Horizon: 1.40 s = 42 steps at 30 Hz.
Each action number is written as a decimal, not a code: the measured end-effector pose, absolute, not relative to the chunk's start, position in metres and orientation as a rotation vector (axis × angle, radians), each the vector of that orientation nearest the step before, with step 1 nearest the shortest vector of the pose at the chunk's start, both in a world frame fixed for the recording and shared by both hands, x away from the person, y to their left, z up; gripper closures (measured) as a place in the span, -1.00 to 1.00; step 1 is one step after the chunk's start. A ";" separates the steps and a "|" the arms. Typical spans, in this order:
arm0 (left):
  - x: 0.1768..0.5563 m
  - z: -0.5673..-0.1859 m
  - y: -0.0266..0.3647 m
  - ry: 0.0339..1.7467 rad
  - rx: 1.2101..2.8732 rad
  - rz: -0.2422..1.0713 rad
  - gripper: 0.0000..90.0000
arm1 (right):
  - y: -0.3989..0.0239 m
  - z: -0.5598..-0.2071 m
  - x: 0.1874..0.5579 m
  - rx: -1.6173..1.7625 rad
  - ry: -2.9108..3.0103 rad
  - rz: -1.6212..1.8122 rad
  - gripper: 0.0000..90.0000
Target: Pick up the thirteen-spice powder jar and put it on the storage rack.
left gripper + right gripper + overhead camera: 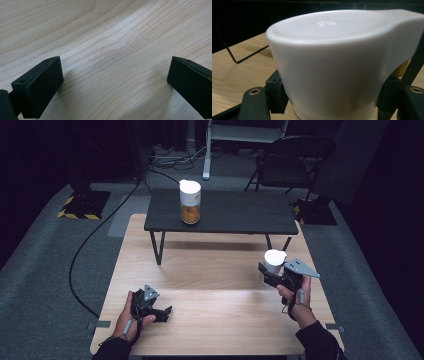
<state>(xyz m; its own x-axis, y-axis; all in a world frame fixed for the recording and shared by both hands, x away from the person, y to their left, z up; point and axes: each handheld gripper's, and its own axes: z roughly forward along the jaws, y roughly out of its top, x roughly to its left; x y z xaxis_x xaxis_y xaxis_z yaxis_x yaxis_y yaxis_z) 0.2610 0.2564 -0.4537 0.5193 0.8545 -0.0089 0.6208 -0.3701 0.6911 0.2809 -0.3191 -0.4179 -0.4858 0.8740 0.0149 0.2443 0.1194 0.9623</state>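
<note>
A jar with a white lid (pixel 274 260) is held above the right side of the light wooden table (pixel 215 325), with my right gripper (pixel 270 273) shut on it. In the right gripper view the white lid (pixel 332 57) looms close, and a black finger (pixel 274 92) presses on each side just below it. A second white-lidded jar with orange contents (pixel 190 201) stands upright on the small black table (pixel 240 215). My left gripper (pixel 164 312) rests low at the wooden table's front left; it is open (pixel 115 85) with only bare wood between its jaws.
The small black table stands on thin legs on the wooden table's far half. A black cable (pixel 82 252) runs over the grey carpet at the left. A dark chair (pixel 292 160) and a white frame (pixel 207 150) stand behind.
</note>
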 end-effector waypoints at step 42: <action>0.261 -0.454 0.256 1.196 2.117 0.469 -0.99 | -0.307 -0.302 0.285 1.003 1.747 1.439 -0.36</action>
